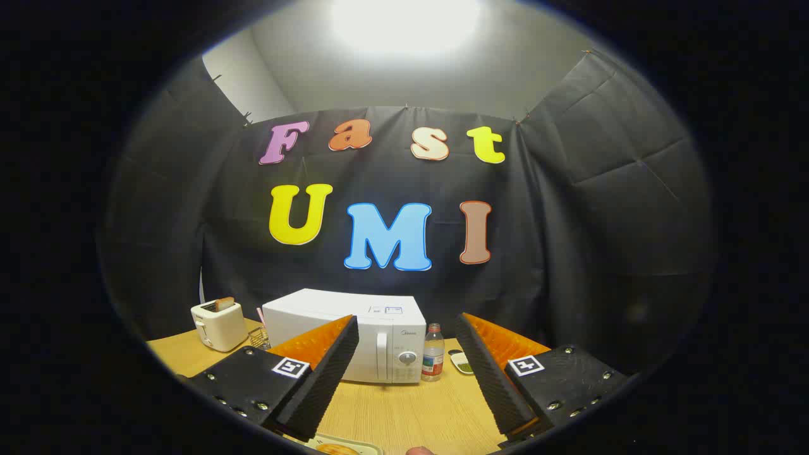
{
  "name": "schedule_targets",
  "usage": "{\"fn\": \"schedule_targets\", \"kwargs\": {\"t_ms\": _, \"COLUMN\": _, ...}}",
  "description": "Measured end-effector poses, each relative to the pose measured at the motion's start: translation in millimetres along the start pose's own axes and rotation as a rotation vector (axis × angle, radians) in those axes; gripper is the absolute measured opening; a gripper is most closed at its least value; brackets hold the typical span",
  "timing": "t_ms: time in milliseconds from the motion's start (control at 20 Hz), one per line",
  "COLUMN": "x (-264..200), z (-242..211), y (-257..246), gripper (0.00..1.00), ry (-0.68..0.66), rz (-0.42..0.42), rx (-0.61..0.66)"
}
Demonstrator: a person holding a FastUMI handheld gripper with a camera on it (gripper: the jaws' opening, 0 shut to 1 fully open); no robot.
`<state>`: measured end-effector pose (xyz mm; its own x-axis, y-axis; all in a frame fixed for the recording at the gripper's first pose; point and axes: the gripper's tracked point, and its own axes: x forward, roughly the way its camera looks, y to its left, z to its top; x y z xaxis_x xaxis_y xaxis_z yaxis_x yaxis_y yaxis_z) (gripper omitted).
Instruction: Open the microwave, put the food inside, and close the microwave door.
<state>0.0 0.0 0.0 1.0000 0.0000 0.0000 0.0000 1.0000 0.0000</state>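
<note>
A white toaster is sitting at the far left of the wooden table, with a slice of bread poking out of its slot, and just to its right a small wire rack is standing against the side of the microwave. The microwave itself is resting well beyond the fingers, its door shut, with the upright handle and the round dial facing the camera. Closer in, the gripper is hovering above the table with its fingers spread wide and nothing between them, the handle showing in the gap. Just under the left finger, the rim of a tray holding what looks like the food is peeking in at the near side, so the food is lying close to the camera and still outside the oven. To the right of the microwave a clear bottle is standing almost against it, and a small dish is lying just beside that. The risk, as I am judging it, is that the handle sits near the bottle: a reach drifting rightward could be knocking the bottle over, and a pull that is not following the door's arc could be dragging the light oven across the table.
</note>
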Motion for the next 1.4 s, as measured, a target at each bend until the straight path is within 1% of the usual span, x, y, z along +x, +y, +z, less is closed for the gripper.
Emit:
{"fn": "schedule_targets", "kwargs": {"t_ms": 300, "x": 12.8, "z": 3.9, "y": 7.6, "gripper": 0.98, "ry": -0.012, "rz": 0.008, "rx": -0.004}}
{"fn": "schedule_targets", "kwargs": {"t_ms": 850, "x": 13.1, "z": -16.6, "y": 22.5, "gripper": 0.99, "ry": 0.026, "rz": 0.042, "rx": -0.008}}
{"fn": "schedule_targets", "kwargs": {"t_ms": 1400, "x": 9.0, "z": -12.2, "y": 17.8, "gripper": 0.98, "ry": 0.023, "rz": 0.026, "rx": 0.021}}
